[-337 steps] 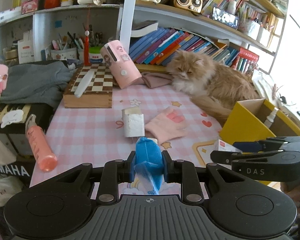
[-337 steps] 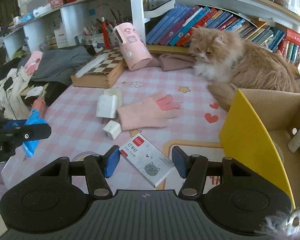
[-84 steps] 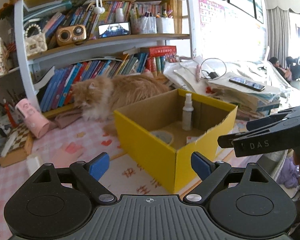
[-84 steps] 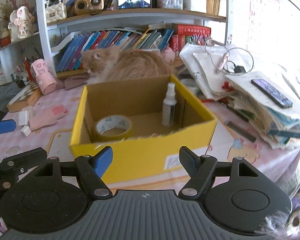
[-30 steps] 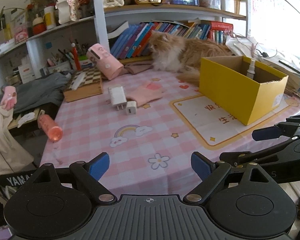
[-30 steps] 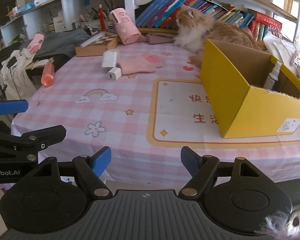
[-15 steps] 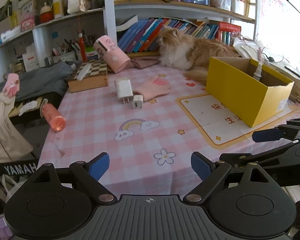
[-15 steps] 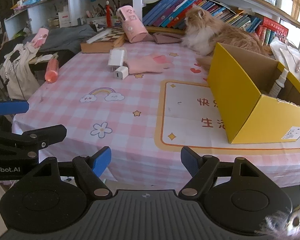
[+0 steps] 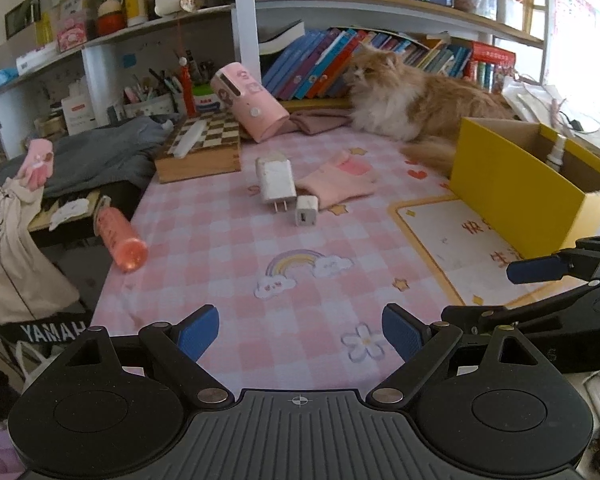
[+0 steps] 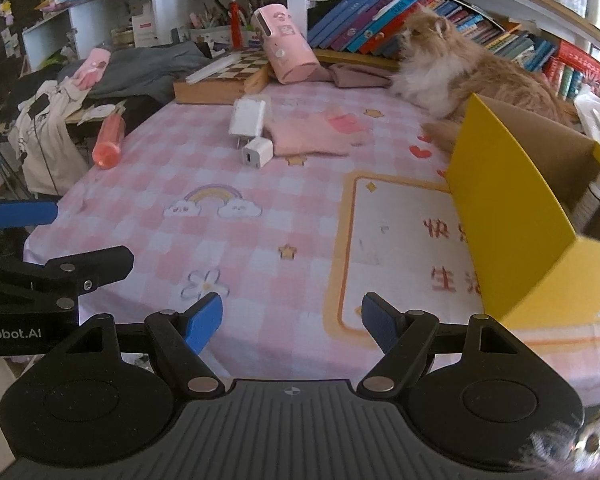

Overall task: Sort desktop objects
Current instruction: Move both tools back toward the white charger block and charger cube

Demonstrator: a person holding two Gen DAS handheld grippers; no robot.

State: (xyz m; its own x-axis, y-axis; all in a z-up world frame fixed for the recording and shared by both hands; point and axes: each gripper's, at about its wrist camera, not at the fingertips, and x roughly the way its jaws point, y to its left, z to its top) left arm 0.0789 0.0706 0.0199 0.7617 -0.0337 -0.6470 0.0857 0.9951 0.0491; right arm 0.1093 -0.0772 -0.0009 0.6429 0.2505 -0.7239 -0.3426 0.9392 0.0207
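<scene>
The left gripper [image 9: 300, 332] hangs above the near edge of the pink checked tablecloth [image 9: 228, 248], its two blue-padded fingers spread wide with nothing between them. The right gripper [image 10: 292, 324] is equally wide apart and empty, over the near edge of the same cloth beside the yellow cardboard box [image 10: 512, 216]. Each gripper shows at the side of the other's view.

Two white chargers lie mid-table: one larger flat white plug adapter [image 9: 275, 179] with its prongs pointing toward the camera, and one small white cube charger [image 9: 306, 216] just beside it. One pale pink knitted glove [image 9: 340, 180] lies flat, touching the larger adapter's side. One orange-pink cylindrical bottle [image 9: 118, 238] lies on its side at the table's left edge. One pink cartoon-printed cylinder case [image 9: 250, 106] leans tilted against the wooden chessboard box [image 9: 204, 148] at the back.

The yellow box stands open on the right, with one white spray bottle [image 9: 554, 154] upright inside. One fluffy ginger-and-white cat [image 9: 412, 100] lies behind it, before the row of books [image 9: 312, 64]
</scene>
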